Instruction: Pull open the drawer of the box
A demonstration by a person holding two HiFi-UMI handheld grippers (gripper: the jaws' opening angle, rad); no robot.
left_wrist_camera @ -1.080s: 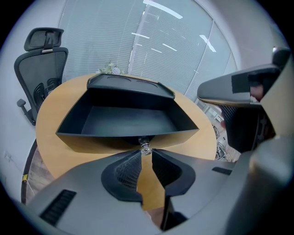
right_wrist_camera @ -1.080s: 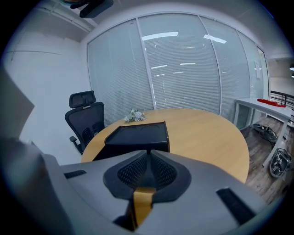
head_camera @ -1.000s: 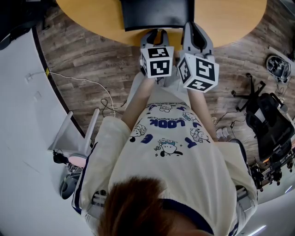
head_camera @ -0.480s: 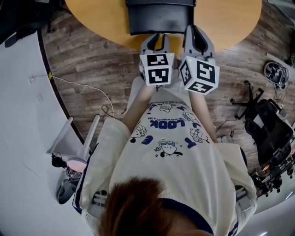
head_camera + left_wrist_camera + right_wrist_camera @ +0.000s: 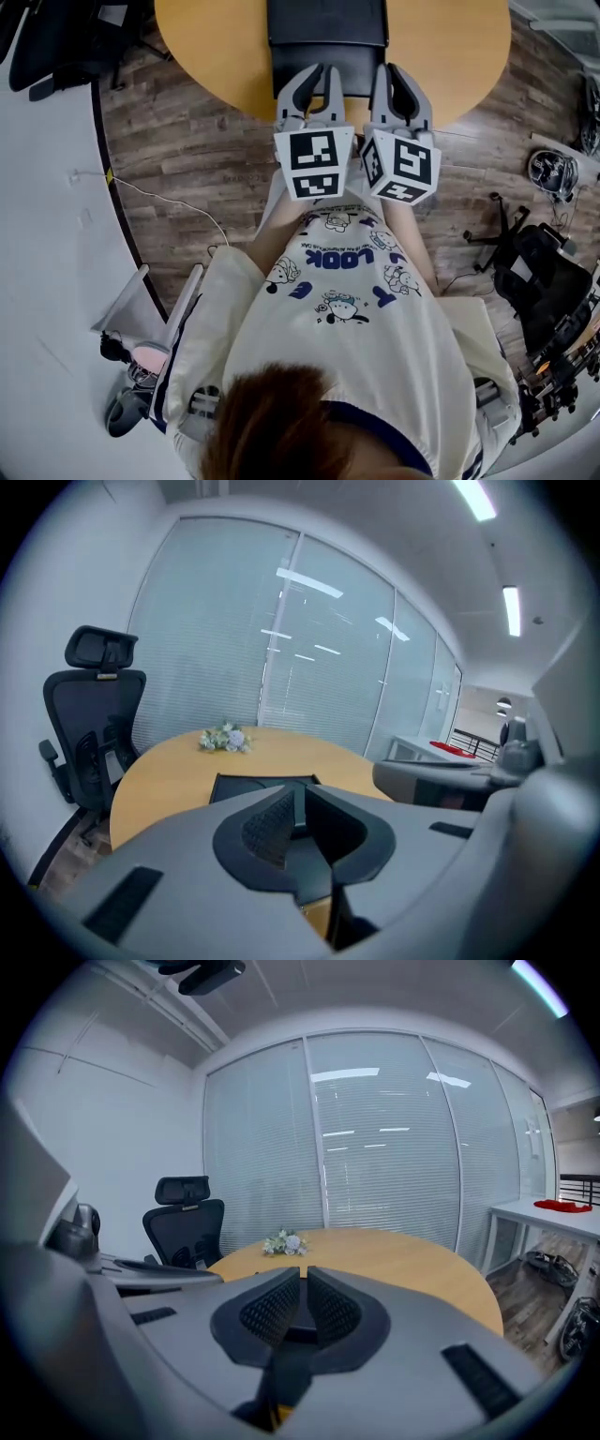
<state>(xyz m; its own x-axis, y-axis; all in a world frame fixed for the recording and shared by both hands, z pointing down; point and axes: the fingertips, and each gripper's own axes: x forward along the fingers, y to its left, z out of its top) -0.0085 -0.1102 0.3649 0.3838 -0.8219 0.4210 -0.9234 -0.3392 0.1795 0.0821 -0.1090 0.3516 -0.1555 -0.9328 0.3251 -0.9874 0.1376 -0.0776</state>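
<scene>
A flat black box (image 5: 326, 28) lies on the round wooden table (image 5: 216, 47), its near end facing me. Its dark top (image 5: 246, 786) shows just past the left jaws in the left gripper view. My left gripper (image 5: 322, 73) hovers over the table's near edge, right in front of the box, with jaws closed on nothing. The right gripper (image 5: 394, 73) is beside it at the box's right corner, also shut and empty. In the right gripper view the box is almost hidden behind the jaws. I cannot make out a drawer handle.
A small bunch of flowers (image 5: 225, 738) lies on the far side of the table. A black office chair (image 5: 94, 724) stands behind the table on the left. On the wooden floor are another black chair (image 5: 544, 253) at right and a white stand (image 5: 150, 291) with a cable at left.
Both grippers have moved forward over the table's edge toward the box, and more of the box and table has come into view. Both jaws stay closed.
</scene>
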